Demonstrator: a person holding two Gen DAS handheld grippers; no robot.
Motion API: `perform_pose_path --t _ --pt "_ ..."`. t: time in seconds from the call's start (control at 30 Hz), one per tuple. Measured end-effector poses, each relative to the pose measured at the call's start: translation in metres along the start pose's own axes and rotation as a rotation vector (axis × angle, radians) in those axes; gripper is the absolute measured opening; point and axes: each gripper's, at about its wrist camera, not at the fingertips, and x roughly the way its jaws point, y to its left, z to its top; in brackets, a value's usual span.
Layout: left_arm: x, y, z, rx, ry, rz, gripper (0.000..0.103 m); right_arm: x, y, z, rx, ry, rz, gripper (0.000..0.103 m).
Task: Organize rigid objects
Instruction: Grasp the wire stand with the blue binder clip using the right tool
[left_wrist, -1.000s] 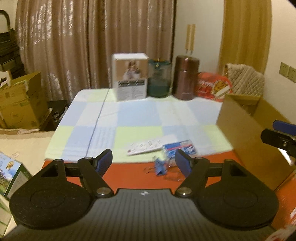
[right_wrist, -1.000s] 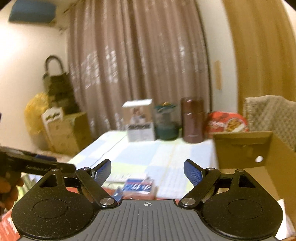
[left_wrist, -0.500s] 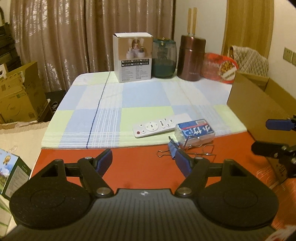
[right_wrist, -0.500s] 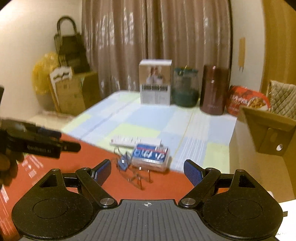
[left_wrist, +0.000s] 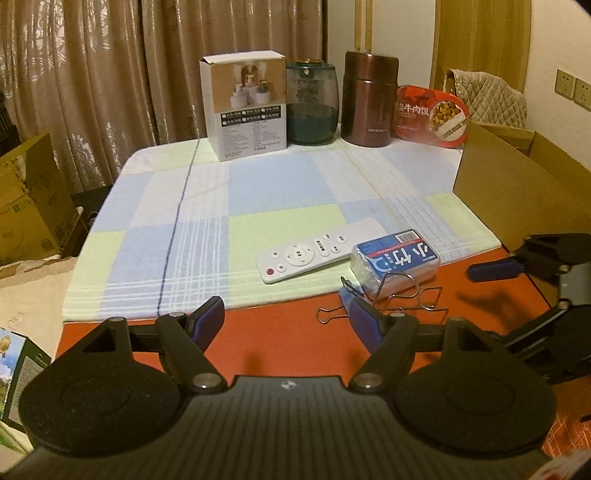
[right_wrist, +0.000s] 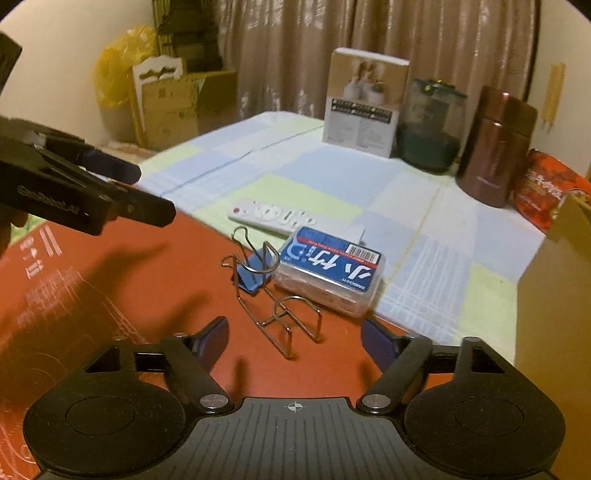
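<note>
A white remote (left_wrist: 319, 250) lies on the checked cloth, also in the right wrist view (right_wrist: 273, 218). Beside it sits a clear box with a blue label (left_wrist: 396, 263) (right_wrist: 330, 271). A blue binder clip (right_wrist: 251, 275) and a bare wire clip (right_wrist: 291, 325) lie on the red surface in front of the box; they also show in the left wrist view (left_wrist: 384, 302). My left gripper (left_wrist: 286, 321) is open and empty, just short of them. My right gripper (right_wrist: 293, 338) is open and empty, close above the wire clip.
An open cardboard box (left_wrist: 517, 192) stands at the right. At the back stand a white carton (left_wrist: 245, 107), a green jar (left_wrist: 312, 103), a brown flask (left_wrist: 369, 98) and a red snack pack (left_wrist: 430, 116). Cartons (left_wrist: 26, 206) stand on the floor, left.
Both grippers have moved forward and tilted down toward the clips and the blue-label box, which now look larger and nearer. The right gripper has come into the left wrist view's right edge. Both stay open.
</note>
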Motion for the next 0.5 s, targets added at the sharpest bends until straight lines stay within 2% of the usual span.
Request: perform_pose_path --t 0.17,0.27,0.33,0.4,0.5 --pt "0.005 -0.003 0.0 0.009 0.016 -0.019 0.071 0.018 -0.002 0.001 -0.037 0.003 0.038 0.062" --pt "0.006 -0.002 -0.001 -0.003 0.019 -0.025 0.071 0.024 0.001 0.002 -0.06 0.009 0.063 0.051" --pt "0.006 -0.001 -0.001 -0.01 0.022 -0.025 0.071 0.027 0.002 0.002 -0.069 0.025 0.058 0.035" --pt "0.008 0.0 -0.002 -0.018 0.029 -0.025 0.071 0.027 0.003 0.001 -0.071 0.042 0.055 0.025" --pt "0.008 0.0 -0.003 -0.026 0.031 -0.03 0.071 0.022 0.006 -0.002 -0.063 0.063 0.047 0.025"
